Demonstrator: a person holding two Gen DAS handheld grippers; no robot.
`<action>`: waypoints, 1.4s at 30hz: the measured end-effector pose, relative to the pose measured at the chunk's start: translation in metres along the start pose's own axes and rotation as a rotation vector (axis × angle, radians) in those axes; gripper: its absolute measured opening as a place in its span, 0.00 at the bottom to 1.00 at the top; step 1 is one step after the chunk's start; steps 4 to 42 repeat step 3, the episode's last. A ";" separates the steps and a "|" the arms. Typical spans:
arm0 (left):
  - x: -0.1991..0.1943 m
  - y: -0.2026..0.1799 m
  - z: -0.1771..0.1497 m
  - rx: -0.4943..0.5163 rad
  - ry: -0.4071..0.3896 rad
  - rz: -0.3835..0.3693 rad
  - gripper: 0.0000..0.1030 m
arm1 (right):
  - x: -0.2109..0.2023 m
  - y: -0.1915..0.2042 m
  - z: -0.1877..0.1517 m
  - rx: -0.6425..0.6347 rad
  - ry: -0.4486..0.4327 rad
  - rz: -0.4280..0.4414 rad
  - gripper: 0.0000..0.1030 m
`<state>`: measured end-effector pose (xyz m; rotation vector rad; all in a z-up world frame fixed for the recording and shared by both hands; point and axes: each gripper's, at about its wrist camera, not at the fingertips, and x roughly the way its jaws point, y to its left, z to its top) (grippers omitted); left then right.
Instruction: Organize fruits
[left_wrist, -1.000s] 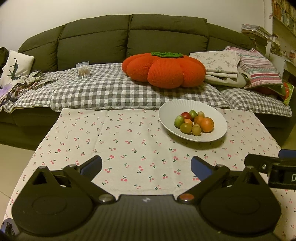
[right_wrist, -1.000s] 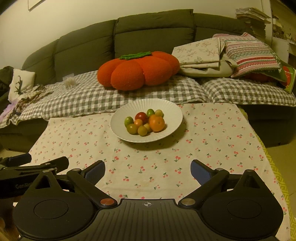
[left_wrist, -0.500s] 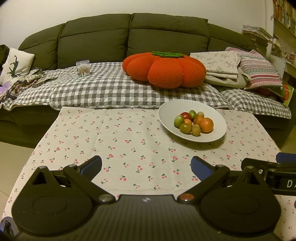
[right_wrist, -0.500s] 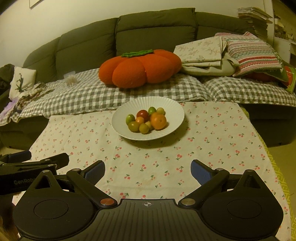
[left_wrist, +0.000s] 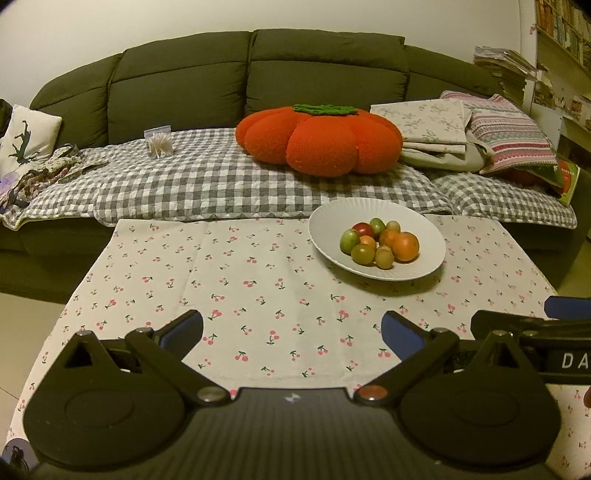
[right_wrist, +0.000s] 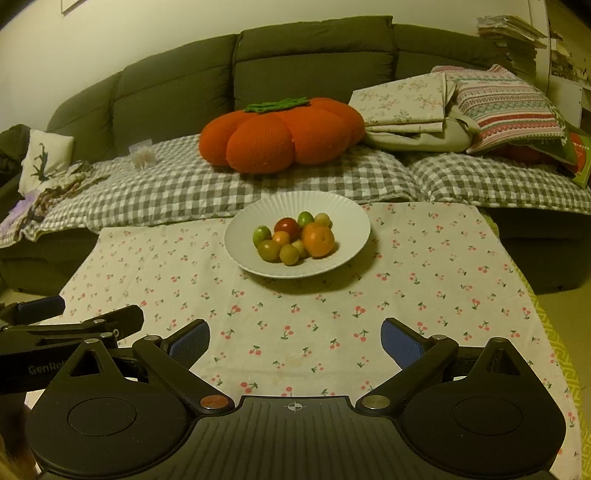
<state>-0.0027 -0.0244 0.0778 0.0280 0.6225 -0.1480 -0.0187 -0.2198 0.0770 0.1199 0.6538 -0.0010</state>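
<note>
A white ribbed plate (left_wrist: 424, 221) (right_wrist: 343, 218) stands on the cherry-print tablecloth (left_wrist: 266, 280) (right_wrist: 424, 280) at the table's far side. It holds several small fruits: an orange (left_wrist: 405, 246) (right_wrist: 318, 241), a red one (left_wrist: 363, 229) (right_wrist: 287, 228) and green and yellowish ones. My left gripper (left_wrist: 291, 330) is open and empty over the near cloth. My right gripper (right_wrist: 295, 338) is open and empty, also near the front. Each gripper shows at the edge of the other's view.
A dark green sofa (left_wrist: 184, 85) with a grey checked cover (left_wrist: 177, 184) stands right behind the table. On it lie an orange pumpkin cushion (left_wrist: 321, 140), folded linen and a striped pillow (left_wrist: 509, 136). Shelves with books stand at the right.
Both grippers have drawn back a little and the views have tilted slightly. The plate and fruits have not moved. Both grippers stay open.
</note>
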 end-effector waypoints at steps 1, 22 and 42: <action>0.000 0.000 0.000 0.000 -0.001 0.000 0.99 | 0.000 0.000 0.000 -0.001 0.000 0.000 0.97; 0.000 0.000 0.000 0.001 0.000 0.001 0.99 | 0.000 0.000 0.000 -0.001 0.000 0.000 0.97; 0.000 0.000 0.000 0.001 0.000 0.001 0.99 | 0.000 0.000 0.000 -0.001 0.000 0.000 0.97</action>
